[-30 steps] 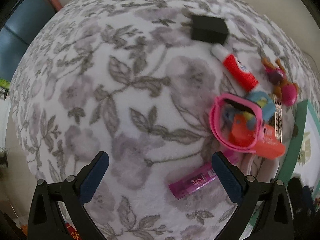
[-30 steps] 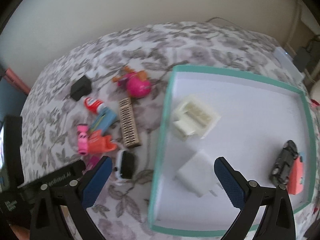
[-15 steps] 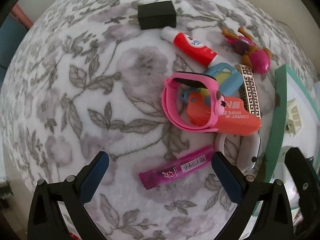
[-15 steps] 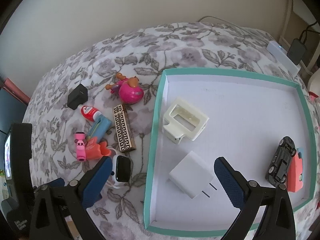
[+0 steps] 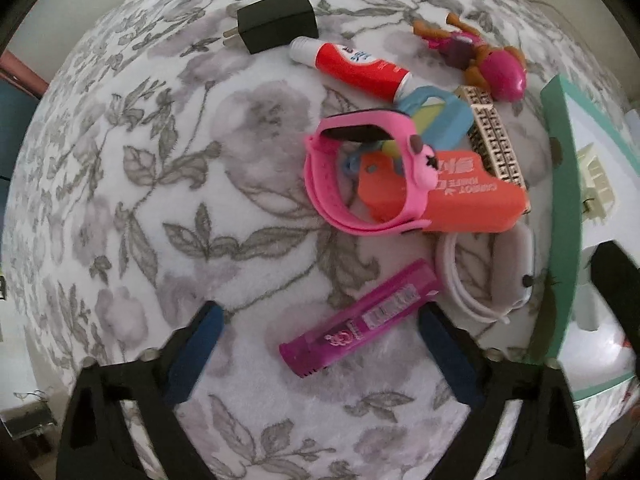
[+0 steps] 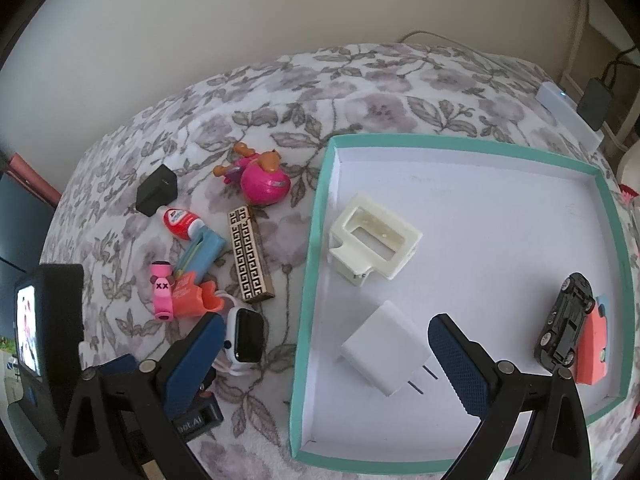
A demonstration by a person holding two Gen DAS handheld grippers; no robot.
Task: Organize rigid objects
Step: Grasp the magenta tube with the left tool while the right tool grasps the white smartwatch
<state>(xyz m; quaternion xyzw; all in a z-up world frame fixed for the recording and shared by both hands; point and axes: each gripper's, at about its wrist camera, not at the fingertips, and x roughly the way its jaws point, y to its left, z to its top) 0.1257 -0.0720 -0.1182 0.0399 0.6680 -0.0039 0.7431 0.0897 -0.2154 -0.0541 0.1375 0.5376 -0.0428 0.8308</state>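
Observation:
My left gripper [image 5: 320, 356] is open, its fingers either side of a purple tube [image 5: 360, 318] on the floral cloth. Beyond it lie a pink watch [image 5: 360, 176], an orange carrot-knife toy [image 5: 468, 200], a white smartwatch [image 5: 492, 276], a red tube [image 5: 352, 66], a black charger [image 5: 276, 20], a patterned bar [image 5: 496, 140] and a pink toy figure [image 5: 488, 60]. My right gripper [image 6: 324, 364] is open and empty above the near left edge of the teal tray [image 6: 306, 288]. The tray holds a white charger [image 6: 384, 352], a cream plastic part [image 6: 376, 240], a black toy car [image 6: 566, 320] and a coral block [image 6: 594, 348].
The loose items cluster left of the tray in the right wrist view, with the white smartwatch [image 6: 246, 336] nearest my right gripper's left finger. A white device [image 6: 568, 114] and black adapter [image 6: 598, 104] sit at the far right table edge.
My left gripper has swung right and closer, so the purple tube now lies between its fingers. My right gripper has drawn back a little from the tray.

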